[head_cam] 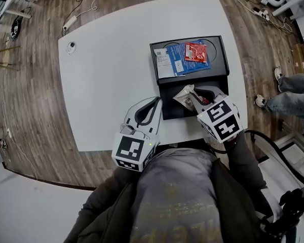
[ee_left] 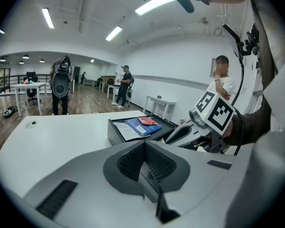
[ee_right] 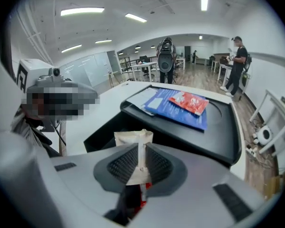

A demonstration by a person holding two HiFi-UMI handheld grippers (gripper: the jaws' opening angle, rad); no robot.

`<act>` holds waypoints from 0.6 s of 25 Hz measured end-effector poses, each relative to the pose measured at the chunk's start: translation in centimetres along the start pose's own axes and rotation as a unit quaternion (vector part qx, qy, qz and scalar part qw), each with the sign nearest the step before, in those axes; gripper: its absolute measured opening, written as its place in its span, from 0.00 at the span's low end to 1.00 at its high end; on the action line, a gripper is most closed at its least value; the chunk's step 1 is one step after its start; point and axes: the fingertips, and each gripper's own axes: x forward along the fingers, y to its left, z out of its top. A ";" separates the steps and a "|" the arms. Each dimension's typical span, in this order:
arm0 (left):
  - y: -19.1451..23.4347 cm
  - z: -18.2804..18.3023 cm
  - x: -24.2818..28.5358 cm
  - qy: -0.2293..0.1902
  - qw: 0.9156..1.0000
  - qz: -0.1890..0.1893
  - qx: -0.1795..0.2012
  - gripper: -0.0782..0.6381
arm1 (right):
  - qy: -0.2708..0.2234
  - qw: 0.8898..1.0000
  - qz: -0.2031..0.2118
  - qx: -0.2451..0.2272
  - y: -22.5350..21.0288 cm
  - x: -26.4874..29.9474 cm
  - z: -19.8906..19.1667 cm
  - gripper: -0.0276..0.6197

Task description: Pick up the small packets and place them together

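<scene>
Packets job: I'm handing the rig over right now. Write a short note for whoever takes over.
Left gripper: shut, empty, over the near edge of the white table.
Right gripper: shut on a beige packet at the near end of the black tray.
Red packet lies on the blue packet, beside a white sheet, at the tray's far end.
Done: beige packet gripped.
Left: probably carry it to the far pile and release it there.

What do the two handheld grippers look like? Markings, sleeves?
Both the left gripper and right gripper are light-grey shells with black ribbed jaw pads; each carries a white cube with black square markers. The person wears dark sleeves.
</scene>
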 end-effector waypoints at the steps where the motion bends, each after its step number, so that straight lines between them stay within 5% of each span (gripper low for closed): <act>1: 0.0 0.1 -0.2 -0.004 1.000 0.000 0.000 0.11 | -0.006 1.000 -0.003 -0.003 0.2 -0.4 0.4 0.13; 15: -0.1 3.0 -2.4 -0.063 0.998 0.004 0.014 0.11 | -0.045 0.998 -0.016 -0.048 3.3 -3.5 4.2 0.13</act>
